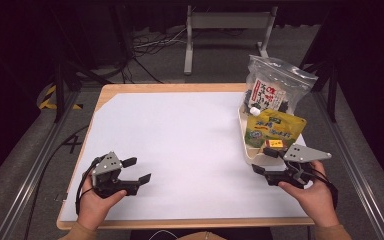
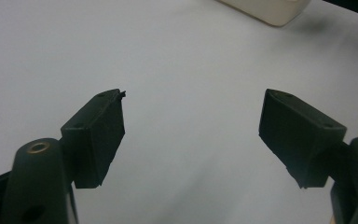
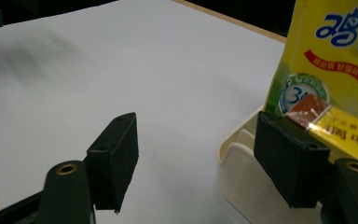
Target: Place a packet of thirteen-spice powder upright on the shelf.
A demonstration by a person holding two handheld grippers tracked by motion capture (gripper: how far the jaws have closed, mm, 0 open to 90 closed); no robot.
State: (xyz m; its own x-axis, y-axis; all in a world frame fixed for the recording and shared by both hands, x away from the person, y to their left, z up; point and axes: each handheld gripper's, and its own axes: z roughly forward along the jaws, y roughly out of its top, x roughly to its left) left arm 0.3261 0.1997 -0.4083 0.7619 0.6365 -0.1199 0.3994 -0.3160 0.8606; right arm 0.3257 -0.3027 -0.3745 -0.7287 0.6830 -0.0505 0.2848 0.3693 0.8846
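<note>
Now the yellow packet (image 3: 335, 70) stands just beyond the right gripper's (image 3: 205, 154) open jaws.

A tray (image 1: 250, 150) sits on the table (image 1: 180, 135) at its 3 o'clock edge. In the tray a yellow packet (image 1: 272, 129) stands, with a clear bag (image 1: 272, 87) behind it at 12 o'clock. The left gripper (image 1: 136, 170) rests at 7 o'clock, the right gripper (image 1: 260, 169) at 5 o'clock, just before the tray.
</note>
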